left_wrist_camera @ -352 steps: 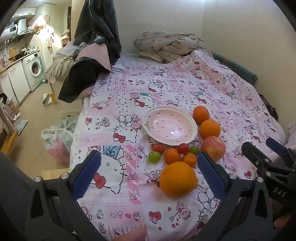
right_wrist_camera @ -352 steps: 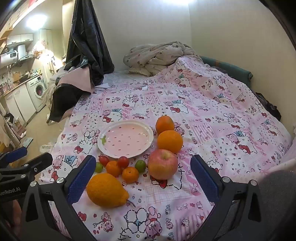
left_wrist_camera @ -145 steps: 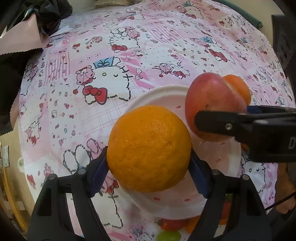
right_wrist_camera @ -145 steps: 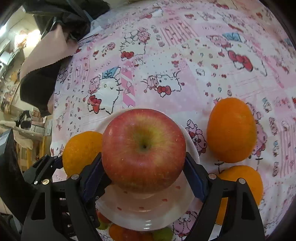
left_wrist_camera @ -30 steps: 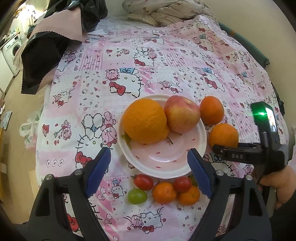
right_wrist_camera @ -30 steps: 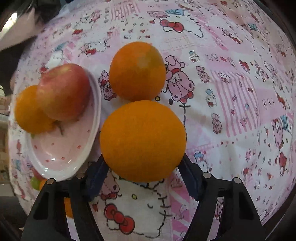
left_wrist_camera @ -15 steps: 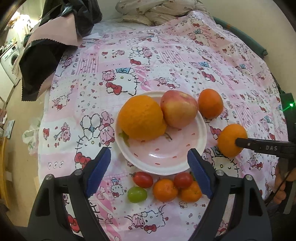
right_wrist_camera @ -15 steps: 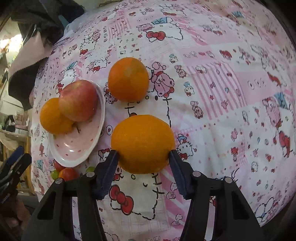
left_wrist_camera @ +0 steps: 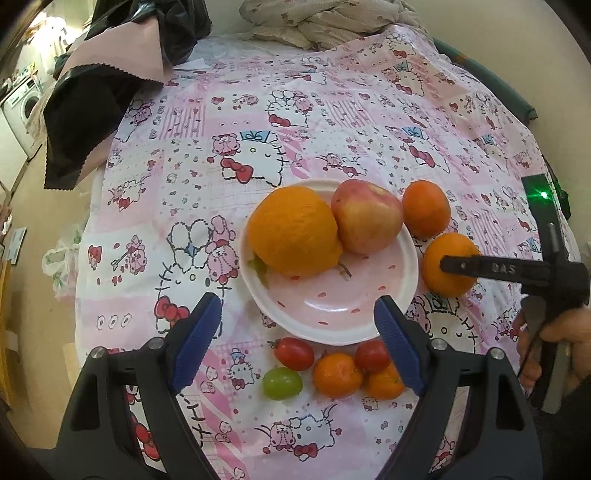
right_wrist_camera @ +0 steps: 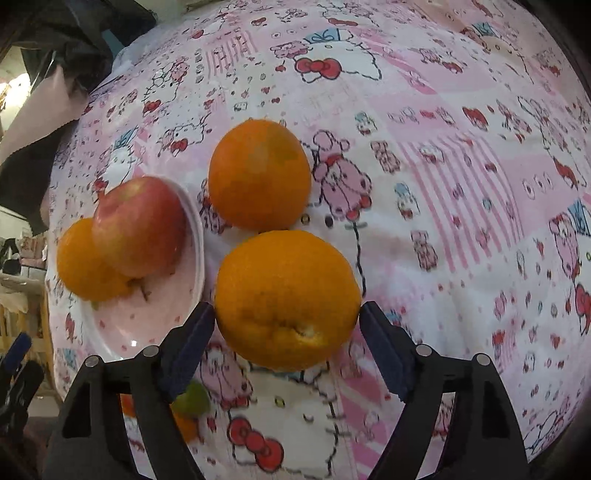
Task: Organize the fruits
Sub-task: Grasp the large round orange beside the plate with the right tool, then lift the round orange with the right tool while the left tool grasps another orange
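A pink plate (left_wrist_camera: 332,314) on the Hello Kitty bedspread holds a big orange citrus (left_wrist_camera: 293,230) and a red apple (left_wrist_camera: 365,218). My right gripper (right_wrist_camera: 286,332) is shut on an orange (right_wrist_camera: 286,295), held just right of the plate; it also shows in the left wrist view (left_wrist_camera: 448,264). A second orange (right_wrist_camera: 258,173) lies behind it on the cloth. My left gripper (left_wrist_camera: 295,325) is open and empty, above the plate's near rim. Small tomatoes, a green one (left_wrist_camera: 282,384) and mandarins (left_wrist_camera: 338,374) lie in front of the plate.
A black and pink cloth (left_wrist_camera: 110,77) hangs over the bed's far left corner. A crumpled blanket (left_wrist_camera: 325,22) lies at the head. The bed's left edge drops to the floor, where a bag (left_wrist_camera: 61,258) lies.
My right gripper has kept its hold on the orange and shifted it slightly nearer the plate's right rim. The left gripper has stayed open over the plate's near side.
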